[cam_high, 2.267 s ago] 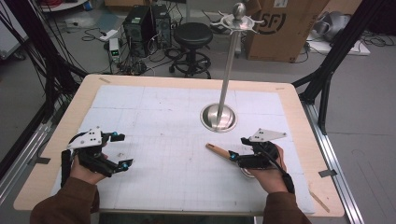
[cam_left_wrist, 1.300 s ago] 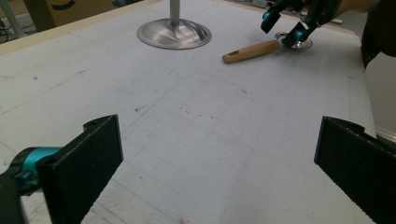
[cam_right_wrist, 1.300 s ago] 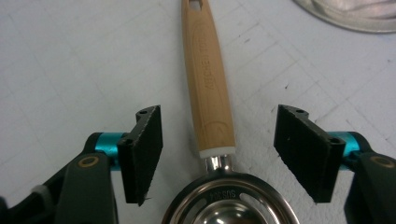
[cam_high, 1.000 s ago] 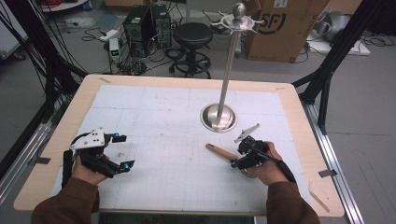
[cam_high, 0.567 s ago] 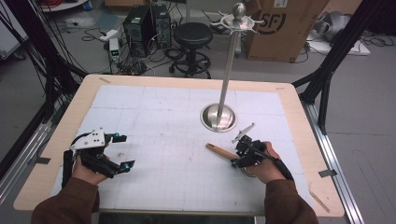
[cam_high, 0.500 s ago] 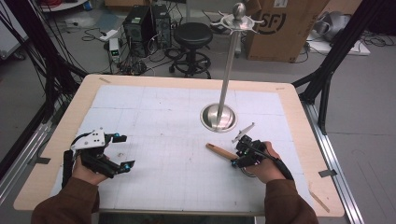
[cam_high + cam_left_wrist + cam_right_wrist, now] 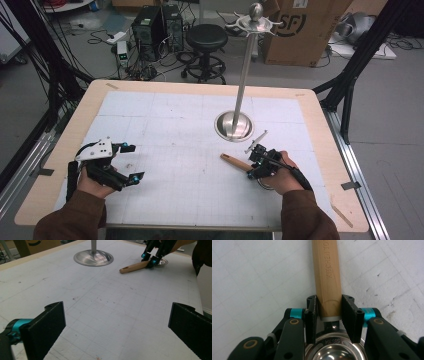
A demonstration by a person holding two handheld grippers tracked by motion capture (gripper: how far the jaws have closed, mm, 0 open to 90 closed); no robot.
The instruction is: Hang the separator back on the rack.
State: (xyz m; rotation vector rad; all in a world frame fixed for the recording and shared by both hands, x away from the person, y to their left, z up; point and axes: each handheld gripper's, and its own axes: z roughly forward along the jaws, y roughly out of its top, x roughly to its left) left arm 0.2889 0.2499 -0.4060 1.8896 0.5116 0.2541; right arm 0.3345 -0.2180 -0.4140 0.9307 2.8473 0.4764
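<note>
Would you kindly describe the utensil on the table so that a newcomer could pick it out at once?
Start at the tall metal stand with the round base on the white mat. Just in front of that base, toward the person's right hand, lies a small ladle with a light wooden handle. It is the one wooden thing on the mat, and the right gripper is shut on its handle beside the steel bowl.

table (image 7: 320, 125): carries all items below
stand (image 7: 234, 125): base right of table centre, pole upright from it
ladle (image 7: 235, 161): I see it lying flat just in front of stand base, handle end toward table centre, bowl end toward my right hand
right gripper (image 7: 260, 162): at ladle's bowl end, jaws either side of handle
left gripper (image 7: 127, 162): near front-left of table, well apart from ladle
stool (image 7: 206, 37): on floor behind table
</note>
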